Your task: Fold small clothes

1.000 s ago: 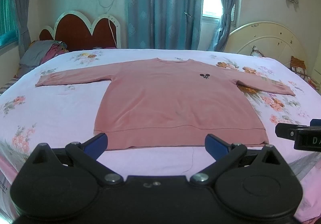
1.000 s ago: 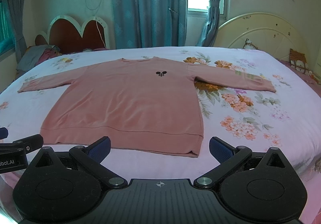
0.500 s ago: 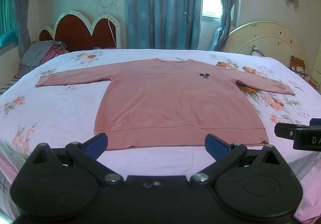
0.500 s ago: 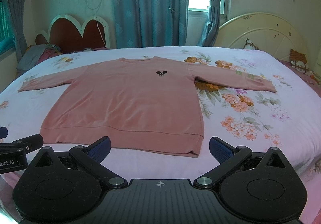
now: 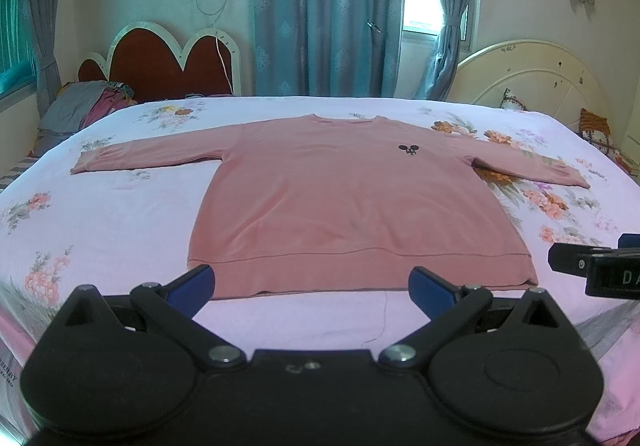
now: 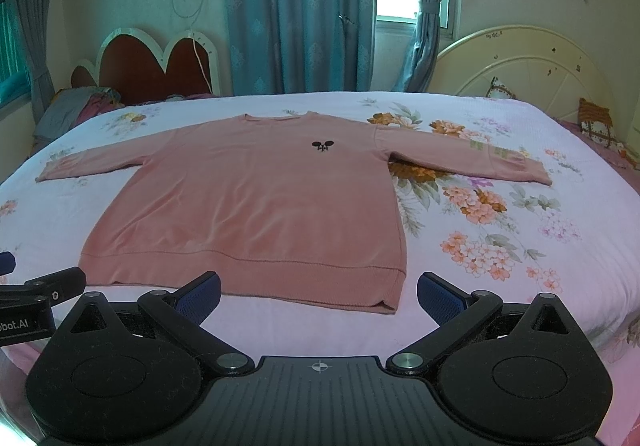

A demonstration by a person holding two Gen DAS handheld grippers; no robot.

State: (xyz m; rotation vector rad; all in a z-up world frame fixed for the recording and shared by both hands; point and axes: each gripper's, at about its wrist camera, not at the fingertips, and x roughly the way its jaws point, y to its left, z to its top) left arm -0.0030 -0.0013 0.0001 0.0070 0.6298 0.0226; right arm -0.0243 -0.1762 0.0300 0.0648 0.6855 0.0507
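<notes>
On the flowered bedsheet (image 5: 100,214), a pink long-sleeved sweatshirt (image 5: 352,206) lies face up and flat, hem toward the near edge and neckline toward the far curtains; it looks laid out this way so every edge can be reached for folding, which has not begun. Its left sleeve (image 5: 148,156) stretches straight out to the left, cuff resting on pale cloth. Near that hem's left part hovers the left gripper (image 5: 311,284), jaws spread wide and empty, blue pads clear of the fabric. A small dark emblem (image 5: 408,149) sits on the chest. Farther right, the right gripper (image 6: 319,294) is likewise wide and holding nothing, poised just short of the hem's right corner (image 6: 390,304). The right sleeve (image 6: 468,160) angles out over orange printed flowers. The knit appears soft and matte, with a ribbed band along the hem; it should drape limply when lifted.
</notes>
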